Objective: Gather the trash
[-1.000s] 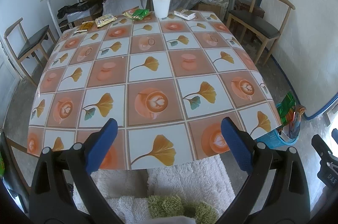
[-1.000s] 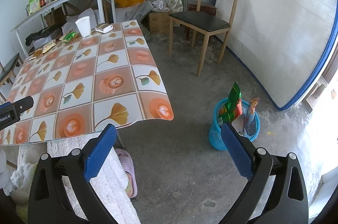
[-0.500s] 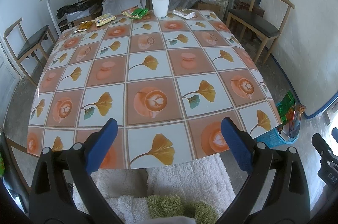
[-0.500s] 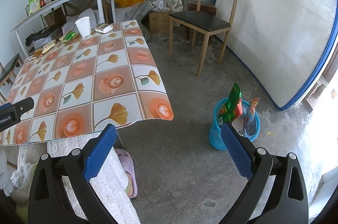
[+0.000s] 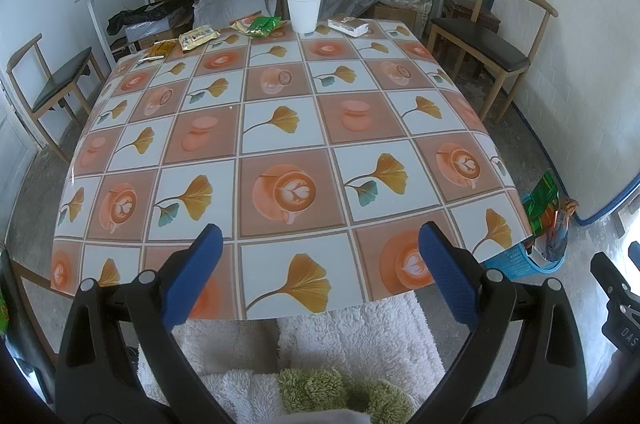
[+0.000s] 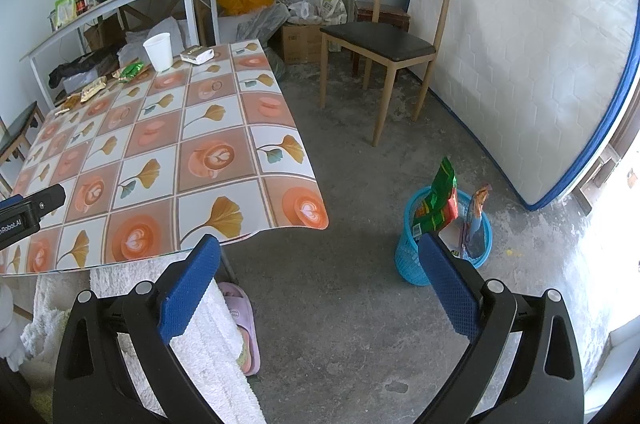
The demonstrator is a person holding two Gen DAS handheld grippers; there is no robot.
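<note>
The left gripper (image 5: 320, 256) hangs over the near edge of the bench (image 5: 280, 143), its blue fingers (image 5: 194, 276) spread wide with nothing between them. The right gripper (image 6: 320, 278) is off to the side above the concrete floor (image 6: 340, 304), fingers (image 6: 448, 288) likewise apart and empty, looking toward the blue basket (image 6: 412, 264) that stands on the floor just beyond the bench's corner. Two wrappers already stick up out of that basket: a green packet (image 6: 438, 199) and a narrower one (image 6: 474, 216).

The remaining trash sits in a row along the far edge of the bench: a white paper cup (image 5: 304, 9), a white-wrapped packet (image 5: 348, 25) just right of it, a green wrapper (image 5: 262, 25) to its left, then a yellow wrapper (image 5: 198, 37) and what looks like a smaller orange one (image 5: 162, 47), though that is too small to be sure of.

By my reading this is a gap between trips: nothing is held and the next piece has yet to be fetched. The next move calls for a long reach across the whole bench to the far row. The flat wrappers would need fingers set low to pinch an edge; the cup a gentle squeeze, as it will likely crush.
</note>
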